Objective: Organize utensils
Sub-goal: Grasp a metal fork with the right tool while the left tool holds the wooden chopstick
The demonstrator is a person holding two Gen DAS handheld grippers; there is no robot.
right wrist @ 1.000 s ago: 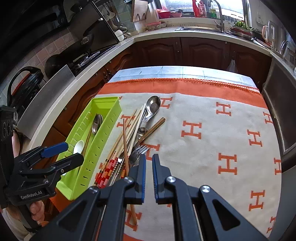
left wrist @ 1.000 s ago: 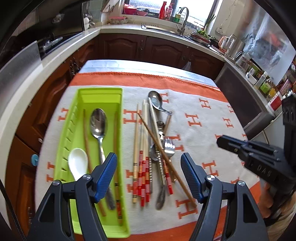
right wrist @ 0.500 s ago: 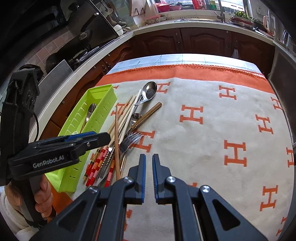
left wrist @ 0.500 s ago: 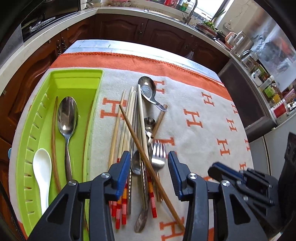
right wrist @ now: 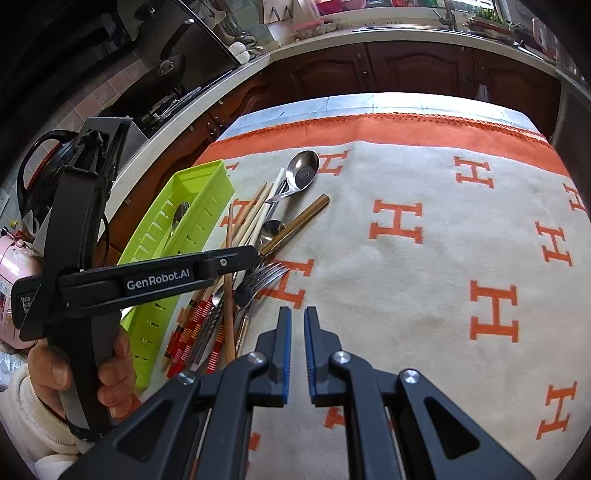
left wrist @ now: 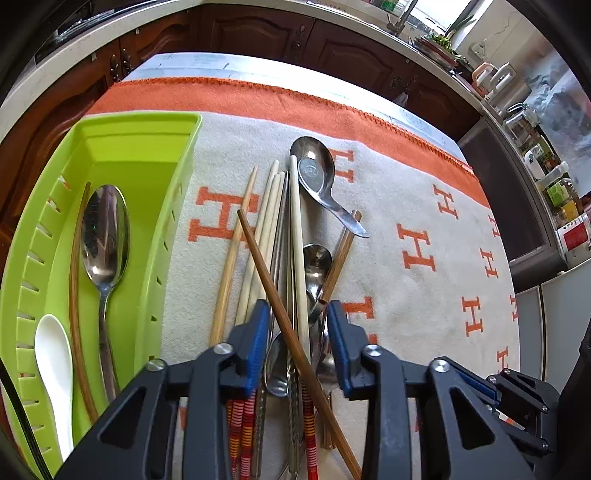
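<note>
A pile of utensils lies on the cloth: pale chopsticks (left wrist: pixel 255 236), a dark brown chopstick (left wrist: pixel 273 288) lying across them, a steel soup spoon (left wrist: pixel 317 177), a fork (right wrist: pixel 262 277) and small spoons. My left gripper (left wrist: pixel 297 332) is open, low over the pile, its fingers either side of the brown chopstick and the spoons. The green tray (left wrist: pixel 177 206) to the left holds a steel spoon (left wrist: pixel 105 236), a white spoon (left wrist: pixel 51 354) and brown chopsticks. My right gripper (right wrist: pixel 297 354) is shut and empty above bare cloth, right of the pile.
The orange and cream cloth (right wrist: pixel 443 258) covers the table. Dark cabinets and a counter with a sink (left wrist: pixel 399 22) run behind. The left gripper's body (right wrist: pixel 159 280) and the hand holding it cross the right wrist view over the tray (right wrist: pixel 192 206).
My left gripper has moved forward and down over the pile and its jaws have narrowed around the brown chopstick. My right gripper stays shut and has shifted slightly.
</note>
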